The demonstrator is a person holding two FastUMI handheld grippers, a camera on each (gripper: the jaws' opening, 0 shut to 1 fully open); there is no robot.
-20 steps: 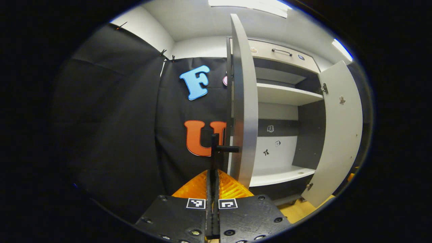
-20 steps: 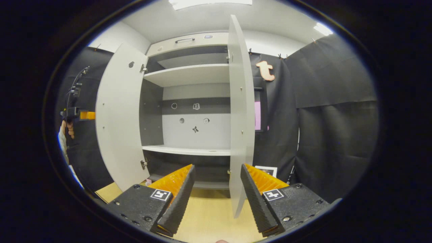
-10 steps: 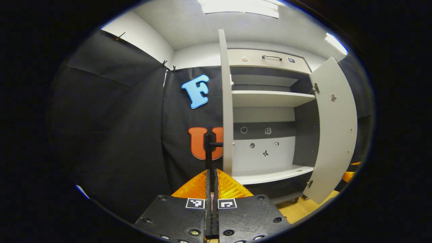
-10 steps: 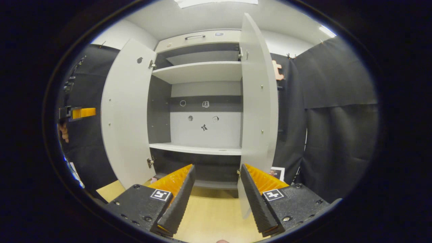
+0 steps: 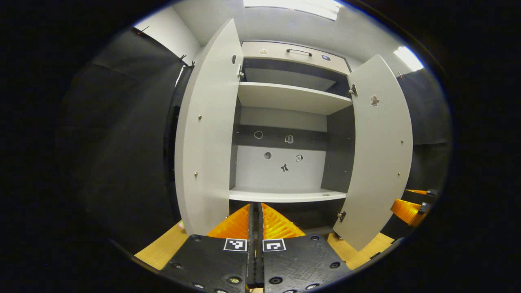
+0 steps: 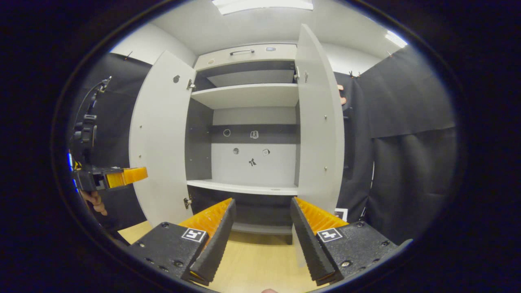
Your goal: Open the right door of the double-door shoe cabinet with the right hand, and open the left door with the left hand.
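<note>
Shoe cabinet (image 5: 285,122) with both doors swung wide stands ahead against the black cloth wall. In the left gripper view the left door (image 5: 205,138) is turned out with its inner face showing, and the right door (image 5: 378,150) hangs open on the far side; between them lie the upper shelf (image 5: 289,95) and the lower shelf (image 5: 285,196), with small stickers on the back panel. Above the opening sits a drawer with a dark handle (image 5: 299,51). The left tongs (image 5: 256,221) are clenched, the orange fingers pressed together on nothing, clear of the left door. The right tongs (image 6: 260,228) are released, a wide gap between the ridged fingers, pointing into the cabinet just beside the right door's lower edge, not touching it. In the right gripper view the left tongs (image 6: 122,176) show beside the left door (image 6: 163,142), held by a hand (image 6: 95,200). Wooden floor (image 6: 256,264) runs below
</note>
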